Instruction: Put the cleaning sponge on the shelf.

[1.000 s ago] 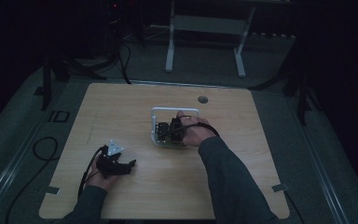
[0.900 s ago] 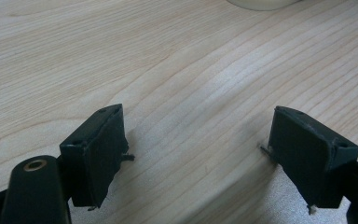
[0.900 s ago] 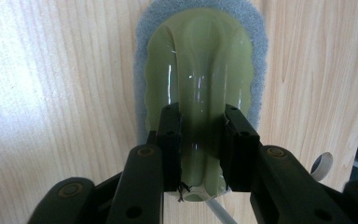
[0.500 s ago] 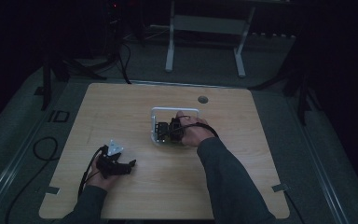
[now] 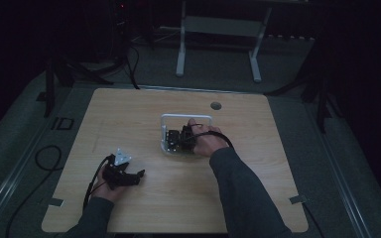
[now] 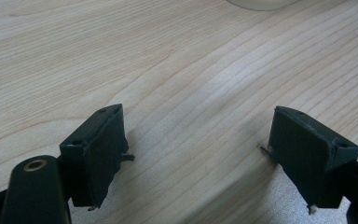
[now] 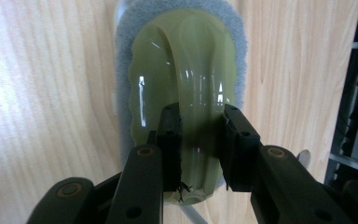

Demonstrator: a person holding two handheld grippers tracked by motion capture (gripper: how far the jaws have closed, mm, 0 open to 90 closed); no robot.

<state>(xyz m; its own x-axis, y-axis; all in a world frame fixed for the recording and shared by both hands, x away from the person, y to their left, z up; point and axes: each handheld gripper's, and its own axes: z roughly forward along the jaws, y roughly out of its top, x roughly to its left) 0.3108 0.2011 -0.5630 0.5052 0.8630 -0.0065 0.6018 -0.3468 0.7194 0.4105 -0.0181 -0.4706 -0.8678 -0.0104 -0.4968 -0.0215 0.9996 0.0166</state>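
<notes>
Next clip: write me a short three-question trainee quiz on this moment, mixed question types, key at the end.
1. True or false: the left gripper is shut on a sponge.
2. What does the right gripper have between its jaws? A) a cable B) the green translucent handle of a scrubber C) a cup
3. Fill in: the scrubber's grey pad lies on the wooden ____.

Key: 1 false, its jaws stand wide apart over bare wood. 2 B. 3 table.
</notes>
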